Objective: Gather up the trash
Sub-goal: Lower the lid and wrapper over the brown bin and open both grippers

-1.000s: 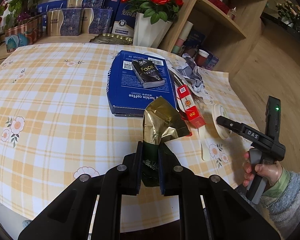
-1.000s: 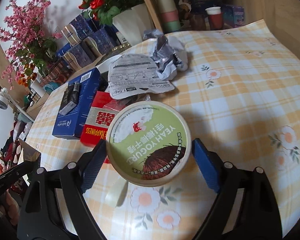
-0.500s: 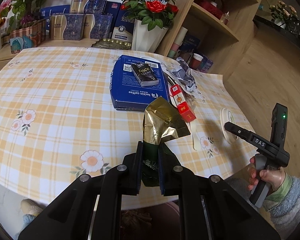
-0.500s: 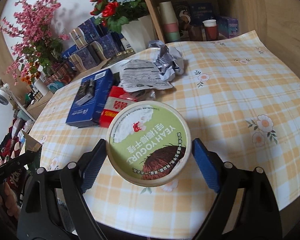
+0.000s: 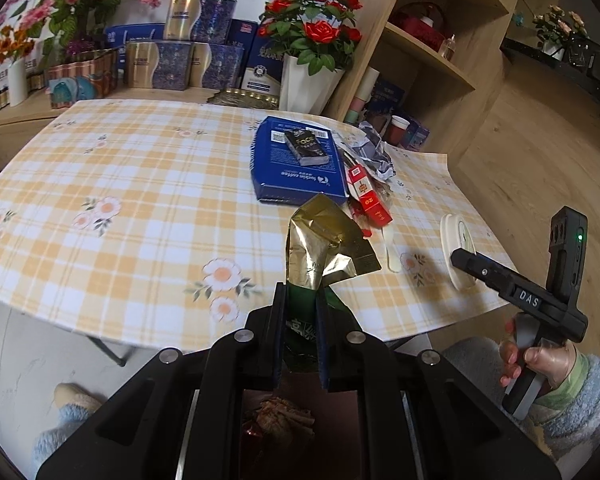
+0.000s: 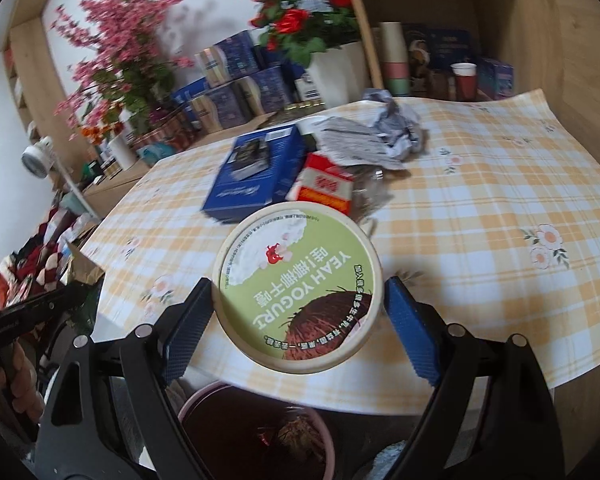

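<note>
**Both grippers loaded at the table edge, bin below**

My left gripper (image 5: 300,312) is clamped tight on a crumpled gold-and-green foil wrapper (image 5: 324,248). The green end sits pinched between the narrow blue pads; the gold end stands up above the fingertips.

My right gripper (image 6: 298,308) stands wide, its blue pads pressed against opposite sides of a round paper yogurt tub with a green printed lid (image 6: 296,286). The tub is held clear of the surface, lid tilted toward the camera.

Both held items are at the near edge of the table with the yellow-and-white checked floral cloth (image 5: 120,200). Directly beneath, a round pink-rimmed bin with a dark interior (image 6: 256,432) holds some brownish refuse.

Items lying on the cloth:
- a flat dark blue coffee box (image 5: 296,168), with a small black packet (image 5: 306,148) on top of it;
- a red-and-white cigarette carton (image 5: 368,196), just beside the box;
- a crumpled grey-and-white paper wad (image 5: 374,152), behind the carton;
- a white plastic spoon (image 5: 392,248), near the table's edge.

A white pot of red artificial roses (image 5: 312,80) stands behind the table.
</note>
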Demonstrator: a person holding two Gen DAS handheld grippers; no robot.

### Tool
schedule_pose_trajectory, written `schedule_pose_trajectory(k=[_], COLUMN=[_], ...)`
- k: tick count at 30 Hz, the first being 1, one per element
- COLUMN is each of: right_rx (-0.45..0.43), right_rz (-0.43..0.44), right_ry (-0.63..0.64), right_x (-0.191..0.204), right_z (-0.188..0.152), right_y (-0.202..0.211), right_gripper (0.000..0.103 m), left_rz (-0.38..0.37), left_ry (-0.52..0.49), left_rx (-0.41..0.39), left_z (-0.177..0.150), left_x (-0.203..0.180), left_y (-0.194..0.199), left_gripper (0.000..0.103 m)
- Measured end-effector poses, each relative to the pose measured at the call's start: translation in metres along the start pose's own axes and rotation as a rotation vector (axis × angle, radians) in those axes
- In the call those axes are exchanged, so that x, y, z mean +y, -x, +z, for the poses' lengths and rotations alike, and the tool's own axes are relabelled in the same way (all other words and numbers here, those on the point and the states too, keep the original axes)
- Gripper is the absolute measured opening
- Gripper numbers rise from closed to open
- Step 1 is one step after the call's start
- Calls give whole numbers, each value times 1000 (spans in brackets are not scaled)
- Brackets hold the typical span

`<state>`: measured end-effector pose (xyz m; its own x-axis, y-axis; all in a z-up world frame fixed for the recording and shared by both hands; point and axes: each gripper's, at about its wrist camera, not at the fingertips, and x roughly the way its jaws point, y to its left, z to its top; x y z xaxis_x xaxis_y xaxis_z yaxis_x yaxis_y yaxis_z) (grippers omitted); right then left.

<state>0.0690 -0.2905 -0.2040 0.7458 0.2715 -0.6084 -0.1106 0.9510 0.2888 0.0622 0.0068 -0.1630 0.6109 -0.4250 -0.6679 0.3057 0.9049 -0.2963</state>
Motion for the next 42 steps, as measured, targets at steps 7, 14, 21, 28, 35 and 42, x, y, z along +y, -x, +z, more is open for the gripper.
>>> schedule_pose_trajectory(k=[7,14,21,28,35,42], right_rx=[55,172,301,403,447,401], right_rz=[78,138,148,107,127,137], right_ry=[47,86,184,149,137,75], right_x=[33,61,87,80,79,73], right_z=[-34,-80,-108,-121,-125,-118], right_y=[-1,-19,-44,-68,-77,-68], right_gripper=[85,85,85,85,86,92], left_rz=[43,76,79,55,37,30], left_ry=[9,43,54,77,112,91], left_rx=[-12,-26,-54,-25,5,32], left_z=[-27,-56,-70,-79,-79,-81], left_x=[6,15,16,20,28,24], left_y=[24,37,39,27,14,7], left_gripper=[13,13,13,13,13,13])
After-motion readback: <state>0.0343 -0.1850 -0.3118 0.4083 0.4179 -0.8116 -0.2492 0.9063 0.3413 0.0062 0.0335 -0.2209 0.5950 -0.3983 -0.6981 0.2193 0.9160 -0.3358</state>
